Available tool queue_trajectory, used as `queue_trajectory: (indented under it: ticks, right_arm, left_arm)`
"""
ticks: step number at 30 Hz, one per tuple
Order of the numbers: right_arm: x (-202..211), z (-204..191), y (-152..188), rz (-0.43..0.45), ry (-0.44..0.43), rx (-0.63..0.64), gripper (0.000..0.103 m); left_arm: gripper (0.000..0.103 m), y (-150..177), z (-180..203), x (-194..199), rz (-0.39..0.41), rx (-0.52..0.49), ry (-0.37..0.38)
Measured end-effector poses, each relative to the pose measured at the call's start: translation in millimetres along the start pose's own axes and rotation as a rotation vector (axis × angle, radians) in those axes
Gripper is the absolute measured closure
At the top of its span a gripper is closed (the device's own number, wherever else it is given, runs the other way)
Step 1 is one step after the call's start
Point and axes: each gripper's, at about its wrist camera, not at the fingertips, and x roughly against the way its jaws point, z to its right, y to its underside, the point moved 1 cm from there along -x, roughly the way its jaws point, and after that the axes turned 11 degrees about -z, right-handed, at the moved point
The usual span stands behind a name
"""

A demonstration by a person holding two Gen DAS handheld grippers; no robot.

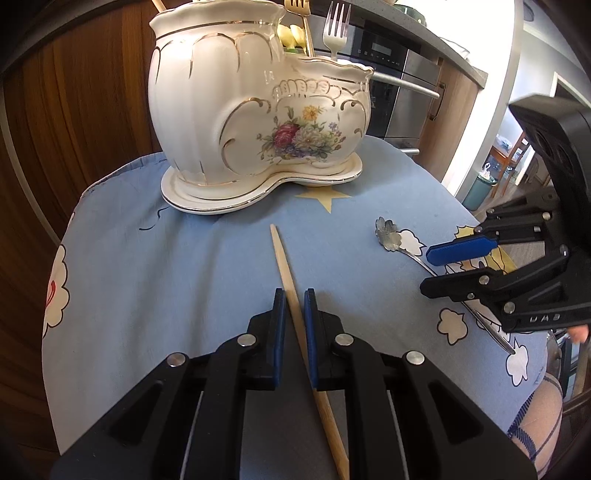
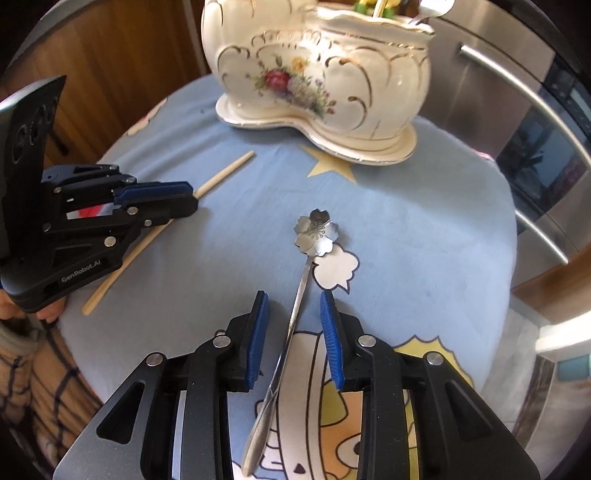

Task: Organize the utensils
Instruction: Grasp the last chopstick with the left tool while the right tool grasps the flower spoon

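A wooden chopstick point(image 1: 282, 258) lies on the blue cartoon tablecloth point(image 1: 184, 266), and my left gripper point(image 1: 294, 295) is shut on its middle. From the right wrist view that left gripper point(image 2: 184, 199) sits low over the chopstick point(image 2: 225, 171). A silver spoon with a flower-shaped bowl point(image 2: 317, 230) lies to the right. My right gripper point(image 2: 293, 295) straddles its handle, with a gap between the handle and each blue pad. In the left wrist view the right gripper point(image 1: 424, 271) hovers over the spoon point(image 1: 387, 234).
A white porcelain utensil holder point(image 1: 258, 110) with gold trim and painted flowers stands on its saucer at the back, with forks point(image 1: 336, 33) sticking up from it. A steel oven point(image 2: 535, 147) stands behind the table. A hand point(image 2: 22, 306) holds the left gripper.
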Motion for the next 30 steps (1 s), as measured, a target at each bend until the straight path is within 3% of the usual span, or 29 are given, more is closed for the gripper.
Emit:
queue_trajectory:
  ticks: [4,7,12,20,23,30]
  right_arm:
    - [-0.8,-1.5,-11.0,-0.083,0.005,0.043,0.074]
    - [-1.4,-8.0,-18.3,-0.139,0.012,0.096,0.083]
    - [-2.2,-10.8,-27.3,-0.196,0.002,0.133,0.087]
    - [-2.6,-14.2,-30.9,-0.223,0.001,0.155,0.09]
    - [-3.1,-15.1,-31.9,-0.228,-0.012,0.152,0.09]
    - [-4.0,-5.2,-27.0,-0.195,-0.014,0.156,0.095]
  left_arm:
    - [0.093,0.3,-0.4,0.5,0.0,0.003,0.005]
    - [0.093,1.1,-0.8,0.8,0.0,0.004,0.007]
    - [0.093,1.3,-0.7,0.6,-0.001,0.001,0.002]
    - [0.092,-0.8,19.7,-2.5,-0.032,-0.101,-0.121]
    - [0.092,-5.1,15.5,-0.8,-0.088,-0.082,-0.095]
    - [0.093,-15.3,21.5,-0.1,-0.247,-0.159,-0.107]
